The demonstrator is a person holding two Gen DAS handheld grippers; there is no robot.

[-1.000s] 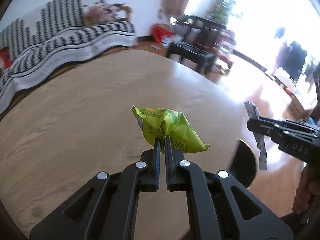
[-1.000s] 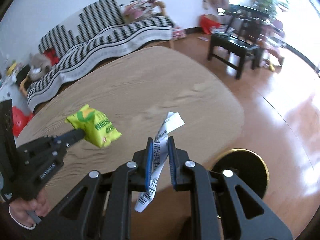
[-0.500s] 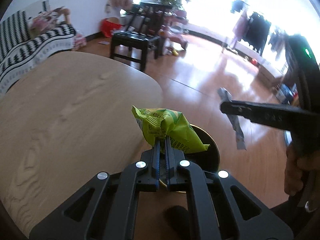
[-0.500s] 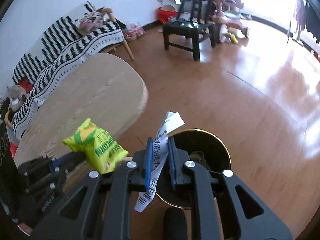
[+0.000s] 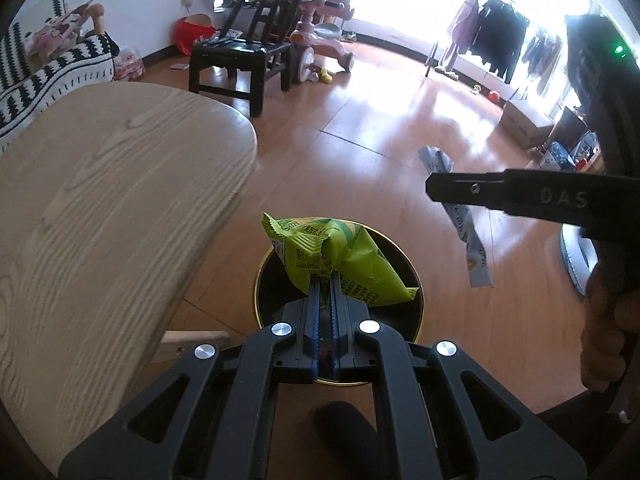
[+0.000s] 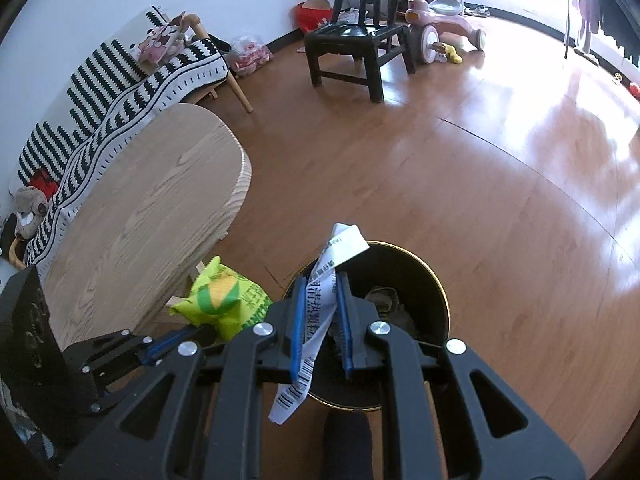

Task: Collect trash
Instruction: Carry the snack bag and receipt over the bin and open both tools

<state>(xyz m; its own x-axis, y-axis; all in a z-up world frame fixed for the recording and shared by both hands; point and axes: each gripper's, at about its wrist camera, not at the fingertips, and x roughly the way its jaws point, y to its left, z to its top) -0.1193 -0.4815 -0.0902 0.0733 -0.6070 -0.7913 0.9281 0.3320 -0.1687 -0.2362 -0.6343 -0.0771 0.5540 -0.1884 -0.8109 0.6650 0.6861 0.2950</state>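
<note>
My left gripper (image 5: 325,278) is shut on a green snack wrapper (image 5: 340,258) and holds it above a black, gold-rimmed bin (image 5: 264,296) on the floor. It also shows in the right wrist view (image 6: 224,304). My right gripper (image 6: 322,280) holds a white paper receipt strip (image 6: 320,312) over the same bin (image 6: 436,304); its jaws look slightly parted around the strip. In the left wrist view the right gripper (image 5: 436,190) hangs to the right with the strip (image 5: 468,236) dangling.
A light wooden table (image 5: 100,208) stands left of the bin, its edge close to it. A black chair (image 6: 356,44), a pink tricycle (image 6: 440,20) and a striped sofa (image 6: 120,92) stand further back on the wooden floor (image 6: 500,184).
Both grippers have swung from above the table to over the bin, each still carrying its piece of trash. The right jaws look a little wider than before.
</note>
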